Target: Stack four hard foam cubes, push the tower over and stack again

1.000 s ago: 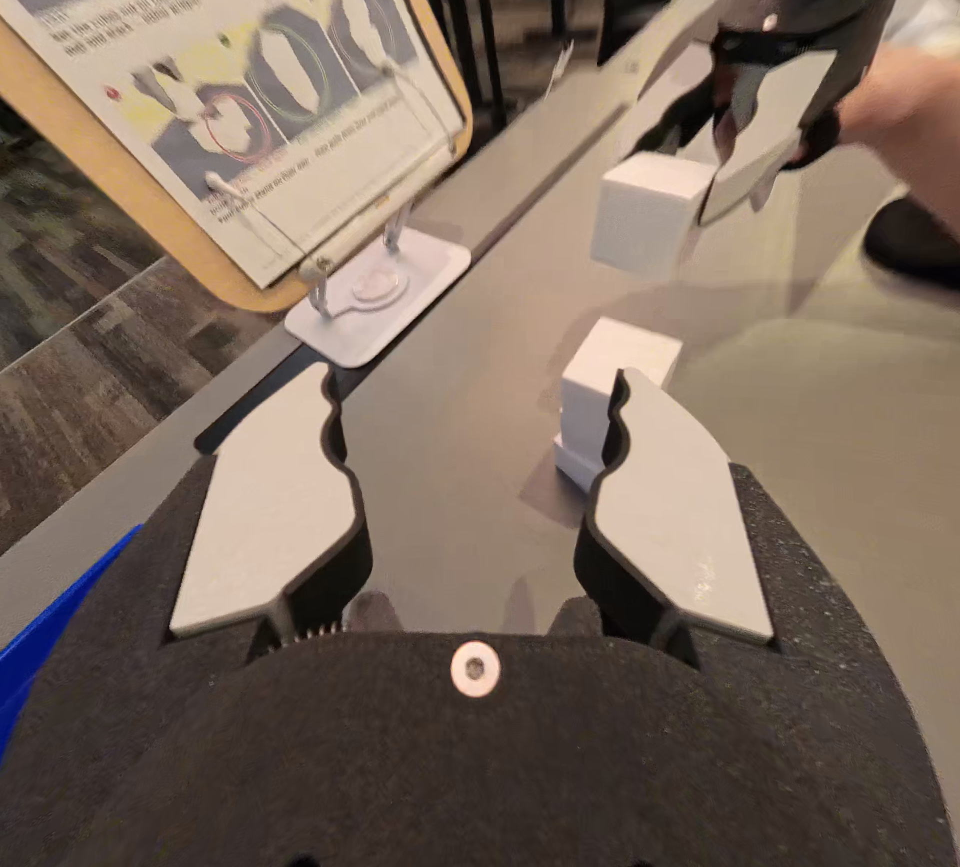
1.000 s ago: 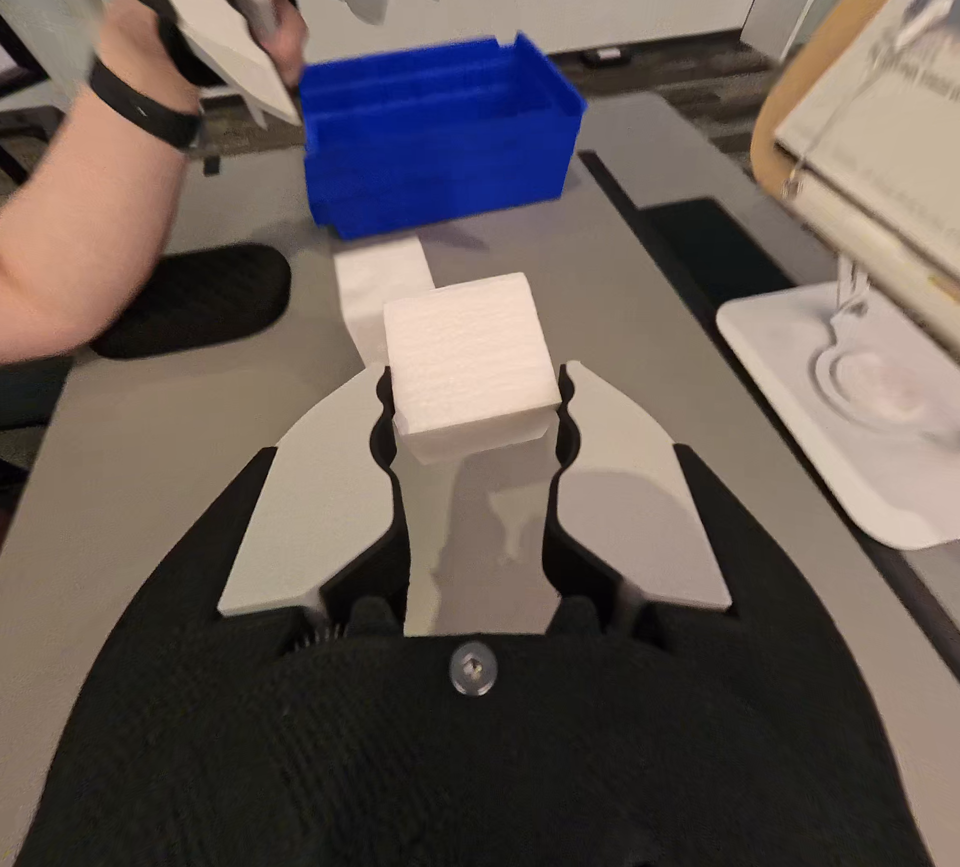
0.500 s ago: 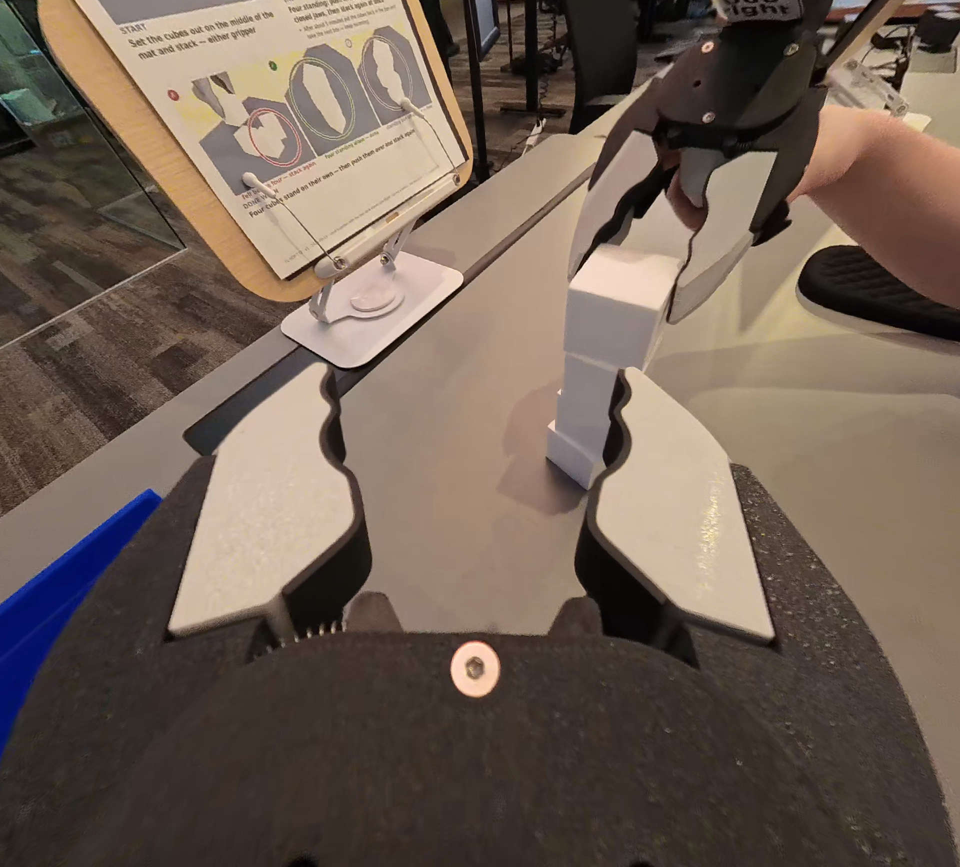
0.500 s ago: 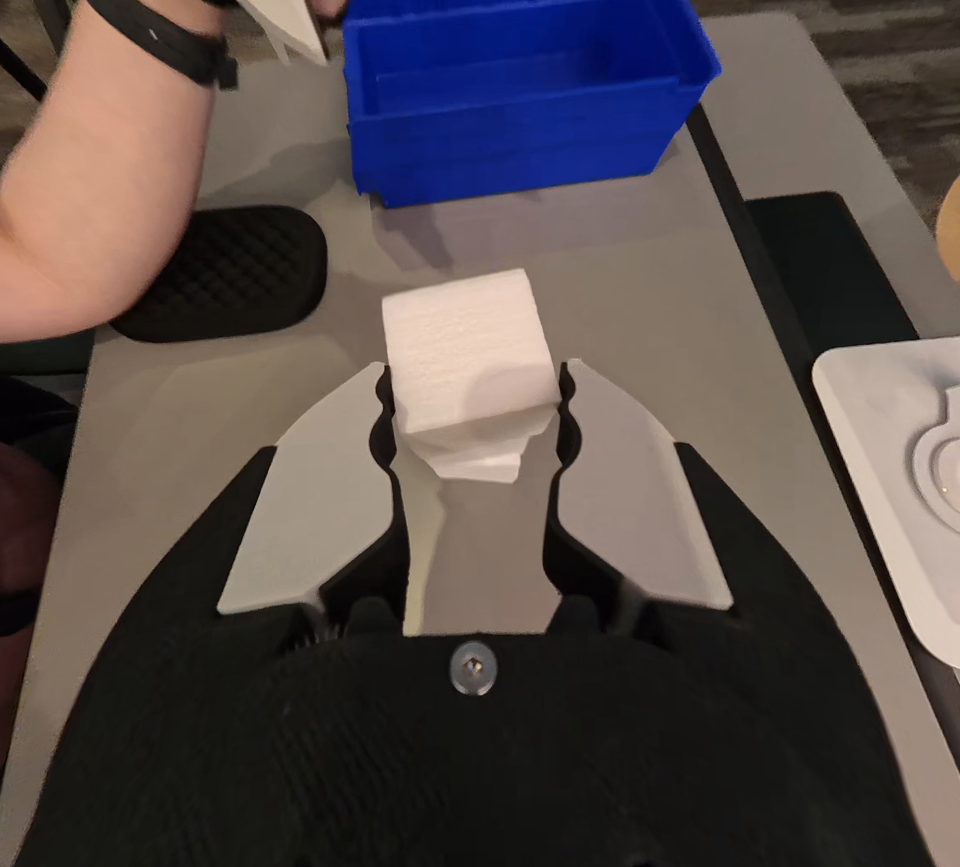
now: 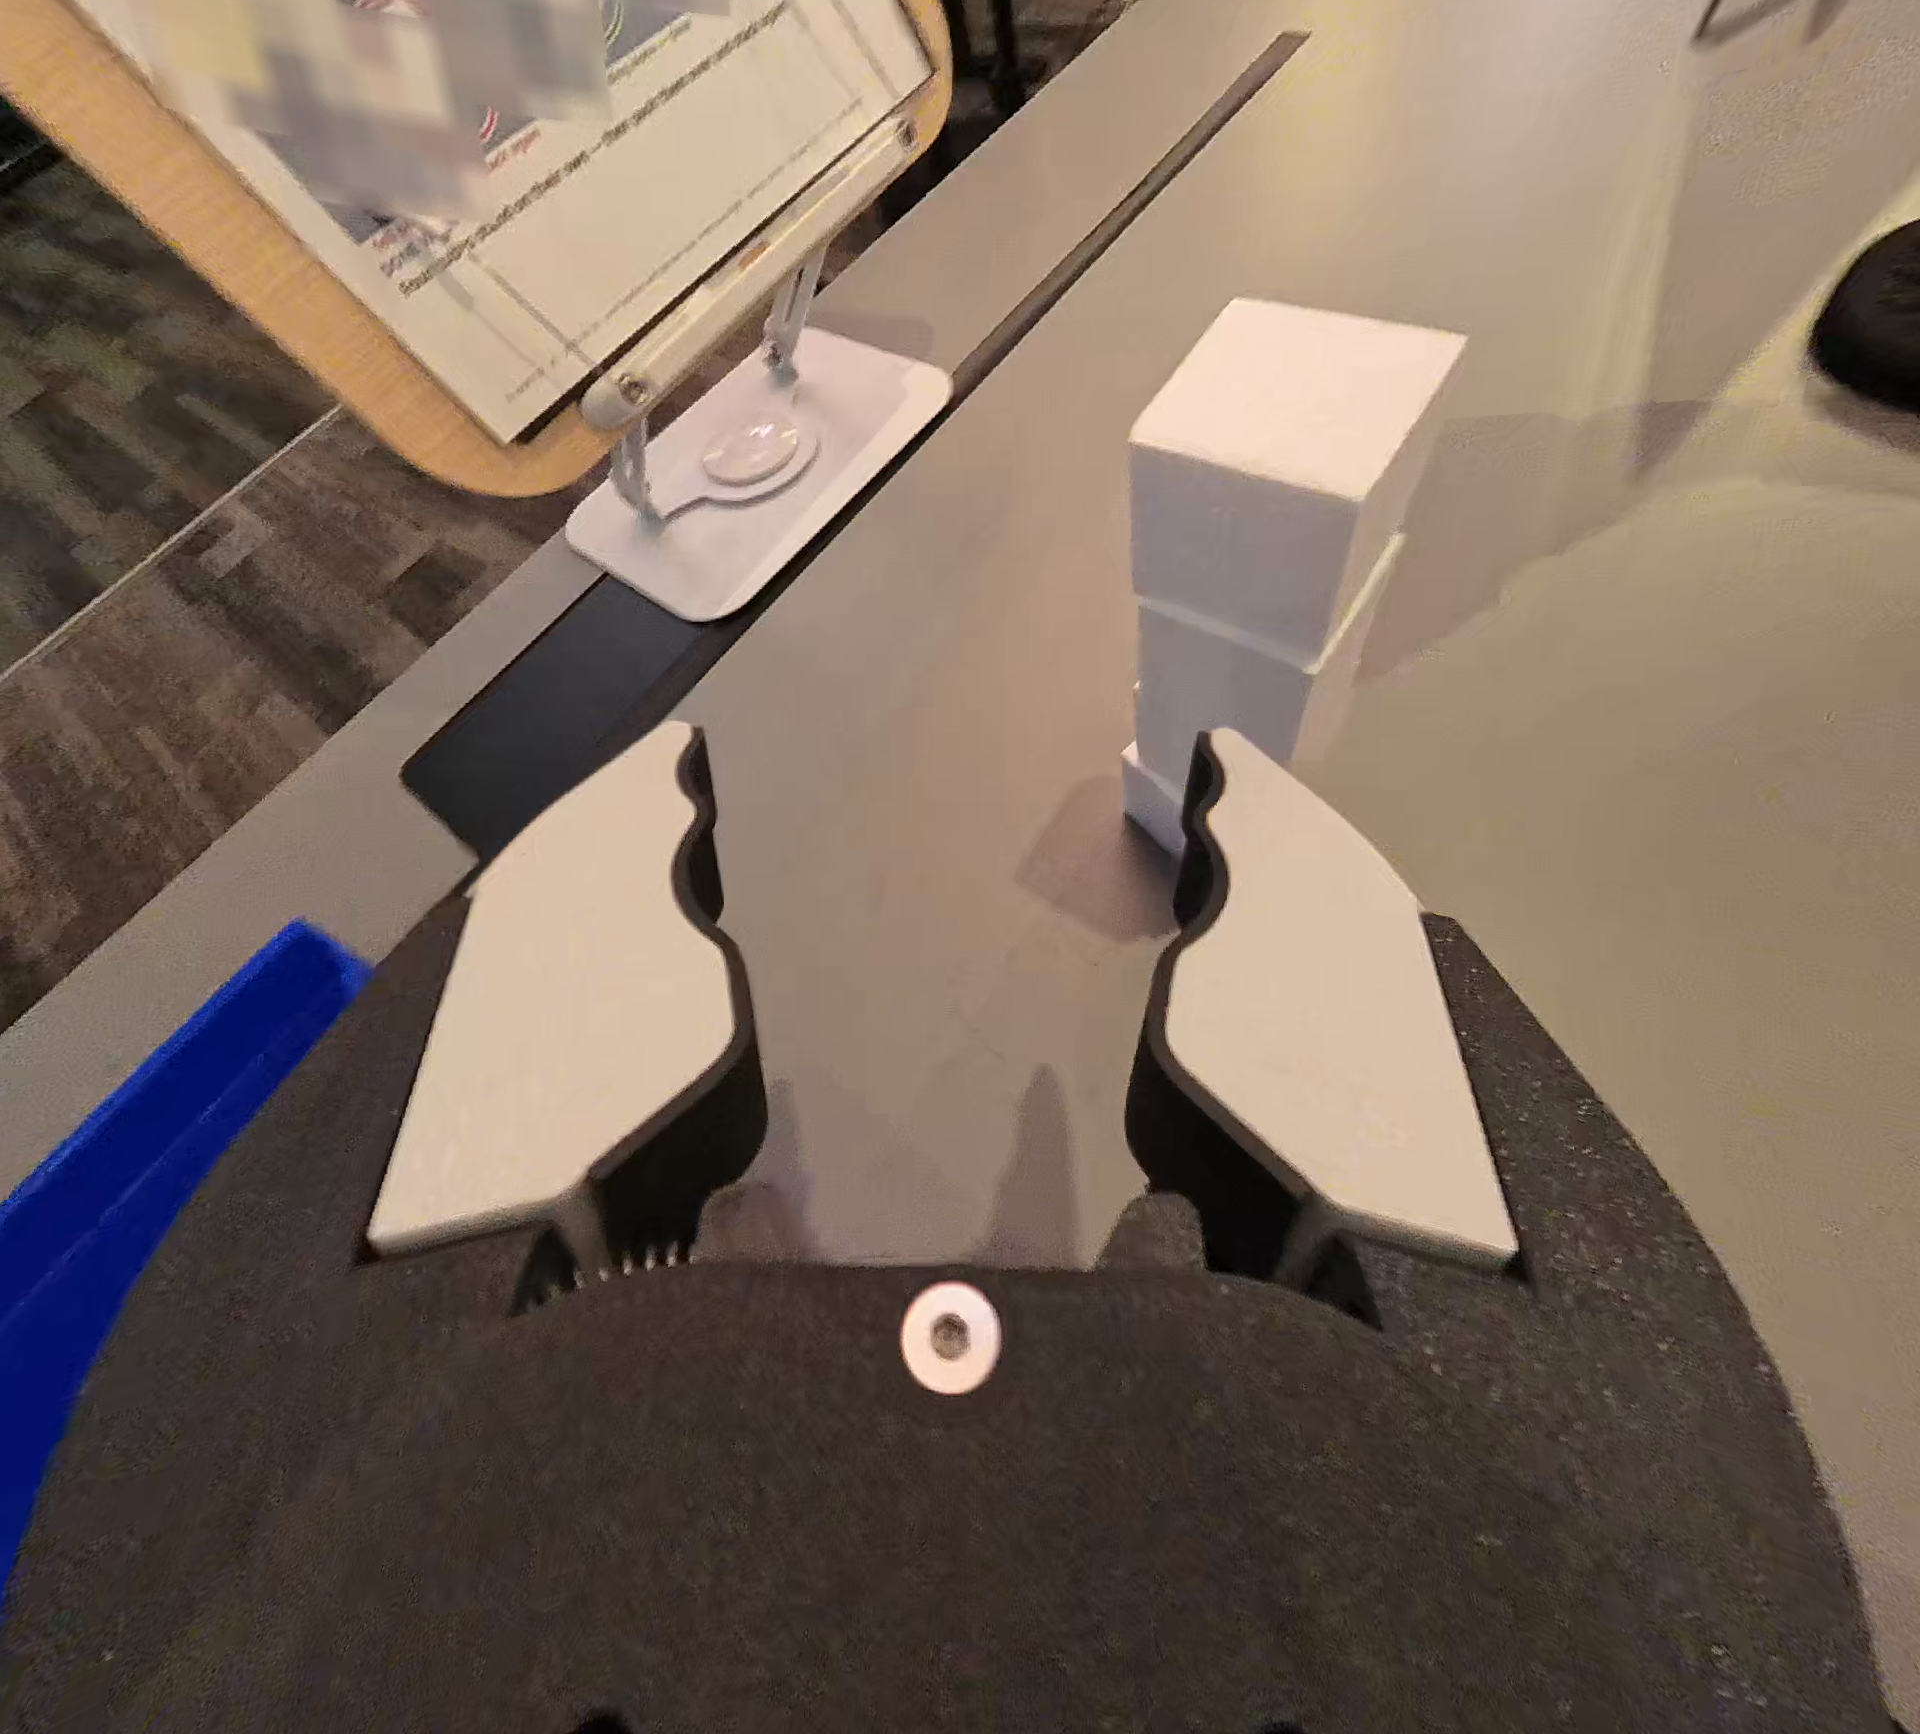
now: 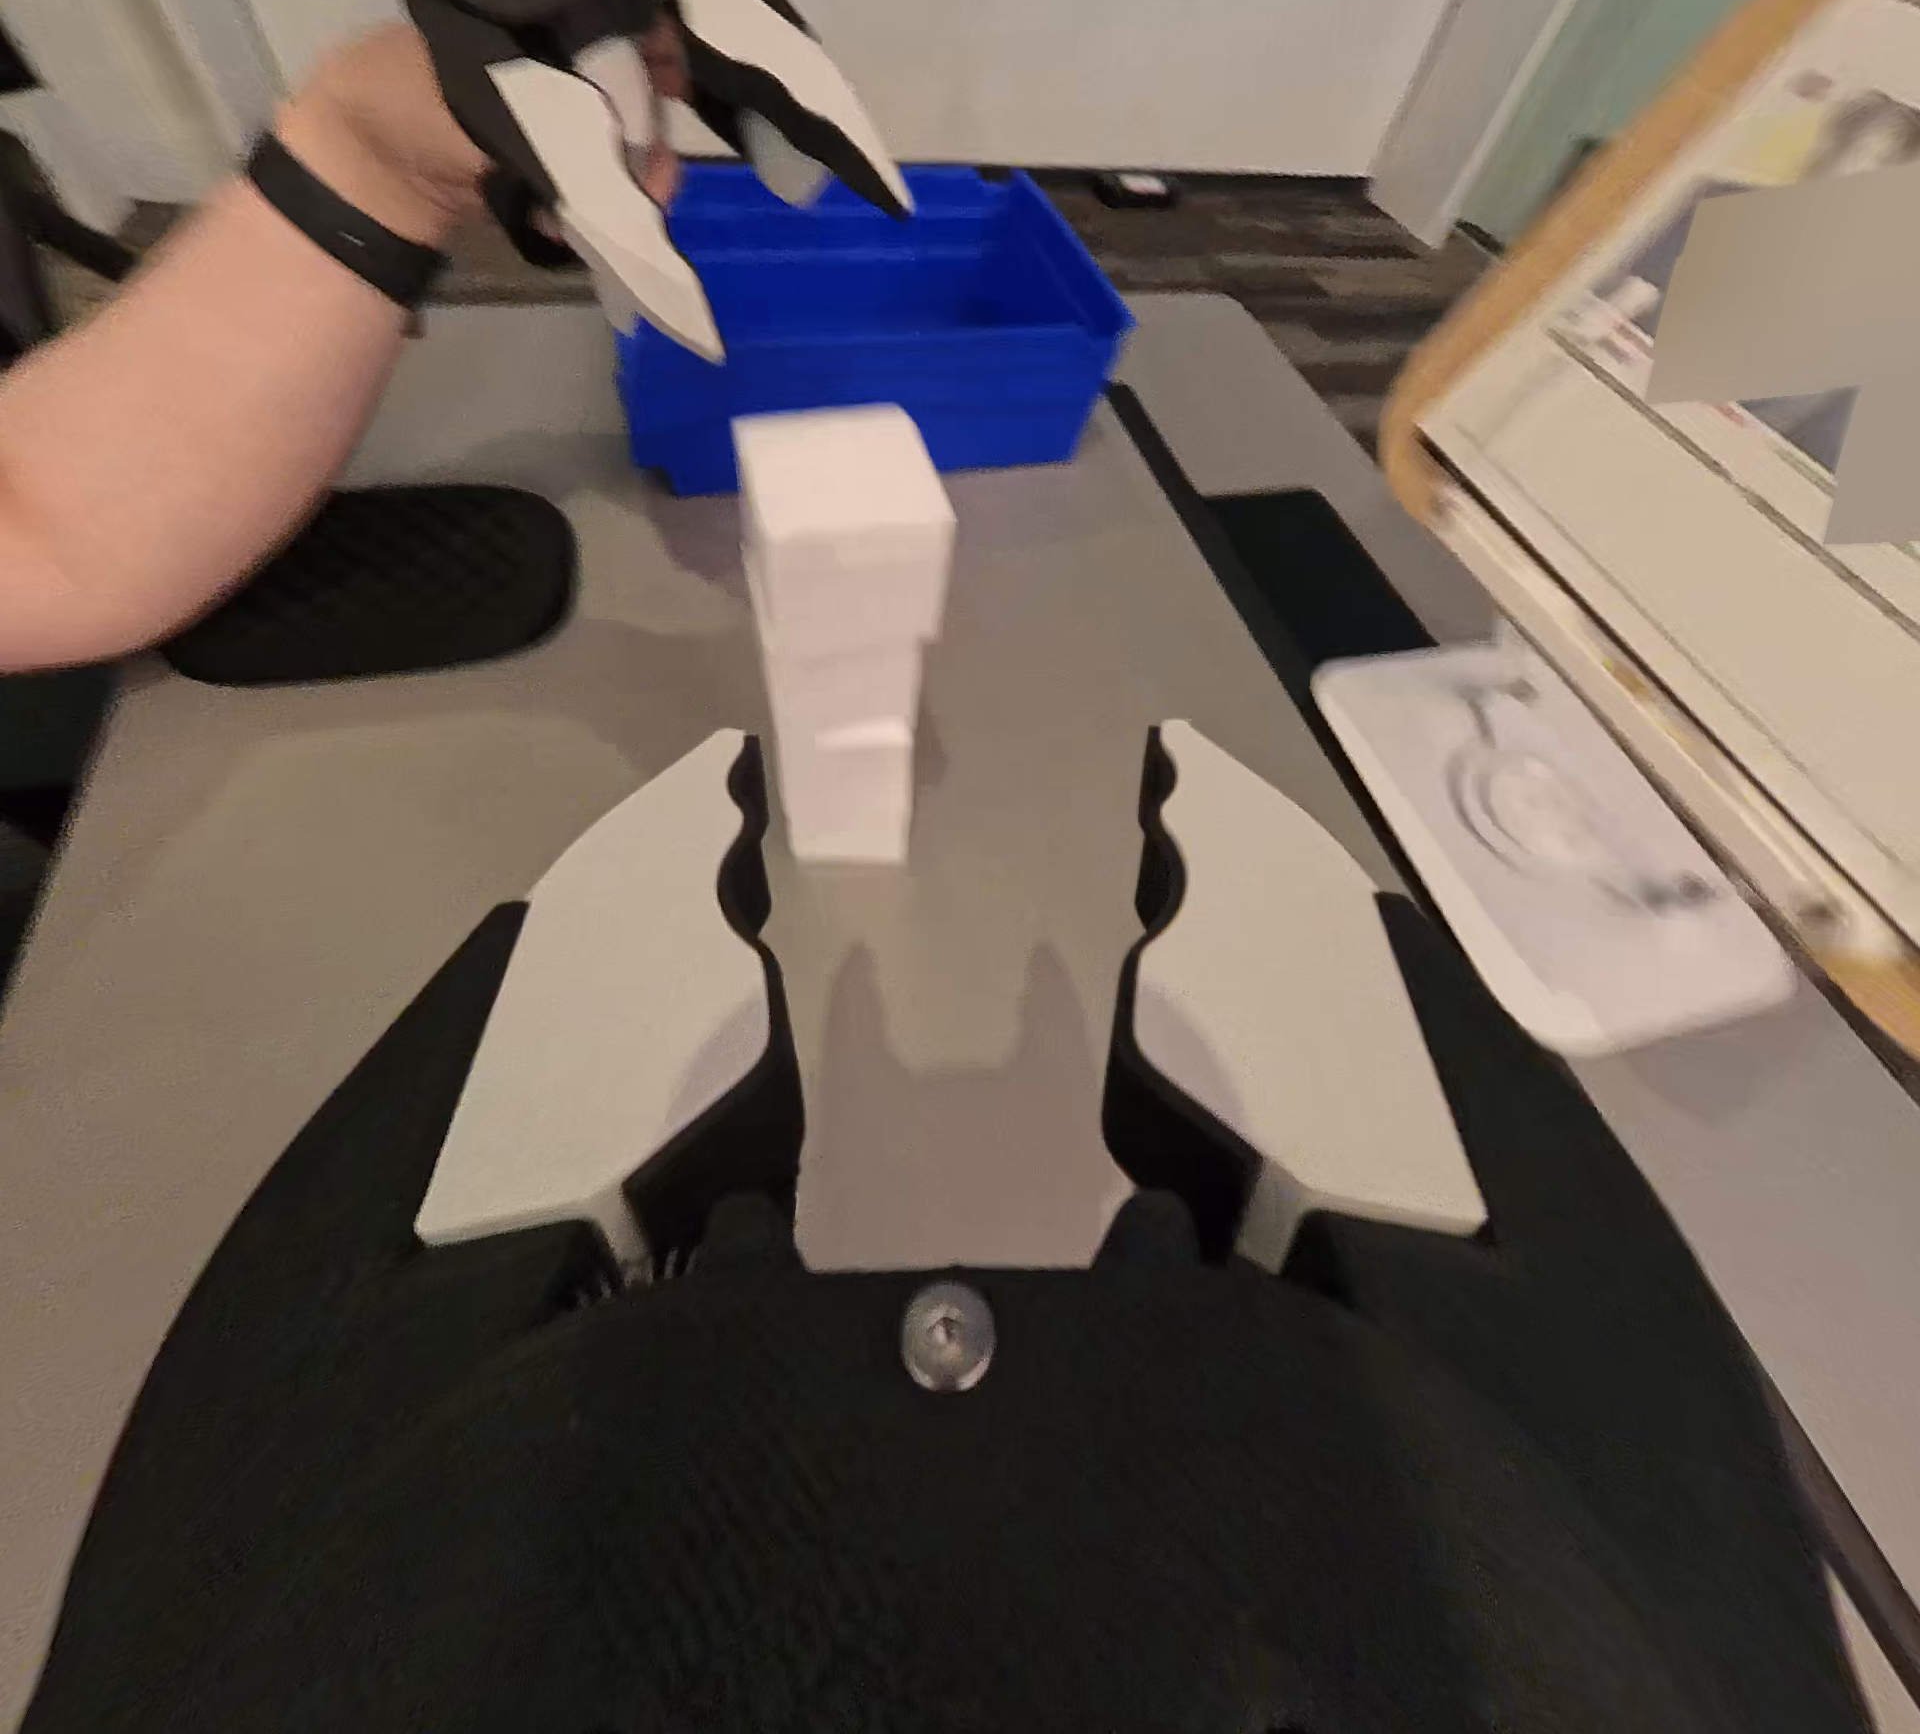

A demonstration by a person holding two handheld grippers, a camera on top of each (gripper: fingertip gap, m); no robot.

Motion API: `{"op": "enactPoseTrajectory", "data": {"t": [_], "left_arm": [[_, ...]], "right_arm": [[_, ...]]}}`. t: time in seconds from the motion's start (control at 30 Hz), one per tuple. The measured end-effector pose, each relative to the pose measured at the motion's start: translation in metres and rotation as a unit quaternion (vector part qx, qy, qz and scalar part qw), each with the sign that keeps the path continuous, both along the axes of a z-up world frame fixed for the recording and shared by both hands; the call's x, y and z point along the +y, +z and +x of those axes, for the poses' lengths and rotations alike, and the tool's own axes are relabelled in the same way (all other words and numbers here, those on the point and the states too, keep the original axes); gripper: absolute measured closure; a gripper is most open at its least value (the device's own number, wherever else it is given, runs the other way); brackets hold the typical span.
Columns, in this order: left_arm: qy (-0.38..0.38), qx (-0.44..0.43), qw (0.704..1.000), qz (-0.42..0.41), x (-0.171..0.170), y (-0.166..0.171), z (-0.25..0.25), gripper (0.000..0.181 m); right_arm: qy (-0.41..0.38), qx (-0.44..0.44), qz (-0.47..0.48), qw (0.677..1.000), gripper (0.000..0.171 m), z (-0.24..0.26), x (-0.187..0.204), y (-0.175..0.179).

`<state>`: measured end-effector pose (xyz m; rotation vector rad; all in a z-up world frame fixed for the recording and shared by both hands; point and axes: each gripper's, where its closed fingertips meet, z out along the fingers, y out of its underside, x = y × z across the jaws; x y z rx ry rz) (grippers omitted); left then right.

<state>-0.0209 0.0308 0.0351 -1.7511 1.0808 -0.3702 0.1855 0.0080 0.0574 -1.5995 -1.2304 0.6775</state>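
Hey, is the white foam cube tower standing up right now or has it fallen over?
Standing. The tower rises upright from the grey table, cubes slightly offset, with neither hand-held gripper touching it.

Left gripper [image 5: 948, 811]: black, grainy-textured body with a rounded front; two pale grey fingers [image 5: 566, 988], flat-faced, with black wavy-edged inner pads; one silver screw [image 5: 950, 1338] centred on the body; small gear teeth visible at the base of one finger. Right gripper [image 6: 948, 785]: same build, black body, pale grey fingers [image 6: 1294, 988], one silver screw [image 6: 948, 1341]. Person: bare forearm, black wristband [image 6: 343, 230] at the wrist of the hand [image 6: 384, 126] on the left gripper.
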Motion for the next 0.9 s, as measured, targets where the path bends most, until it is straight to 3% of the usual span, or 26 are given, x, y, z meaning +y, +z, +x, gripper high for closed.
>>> {"op": "enactPoseTrajectory", "data": {"t": [0.1, 0.13, 0.17, 0.2, 0.37, 0.53, 0.9], "left_arm": [[0.058, 0.023, 0.998, -0.015, 0.006, -0.021, -0.009, 0.11], [0.08, 0.025, 0.996, -0.015, 0.009, -0.03, -0.012, 0.127], [0.113, 0.025, 0.993, -0.017, 0.013, -0.039, -0.015, 0.161], [0.135, 0.017, 0.99, -0.033, 0.014, -0.05, -0.013, 0.181], [0.243, 0.048, 0.958, -0.143, 0.004, -0.109, -0.004, 0.181], [0.293, -0.018, 0.924, -0.243, 0.008, -0.124, 0.02, 0.181], [0.3, 0.118, 0.935, -0.15, 0.018, -0.106, 0.086, 0.181]], "right_arm": [[-0.085, -0.035, 0.0, 0.996, 0.105, 0.071, 0.021, -0.02], [-0.112, -0.04, -0.003, 0.993, 0.107, 0.093, 0.029, -0.024], [-0.138, -0.042, -0.01, 0.989, 0.108, 0.114, 0.035, -0.028], [-0.162, -0.038, -0.017, 0.986, 0.109, 0.132, 0.04, -0.031], [-0.251, -0.02, 0.006, 0.968, 0.127, 0.2, 0.048, -0.039], [-0.28, -0.013, -0.048, 0.959, 0.129, 0.227, 0.063, -0.072], [-0.28, -0.154, -0.081, 0.944, 0.128, 0.224, 0.068, -0.127]]}}
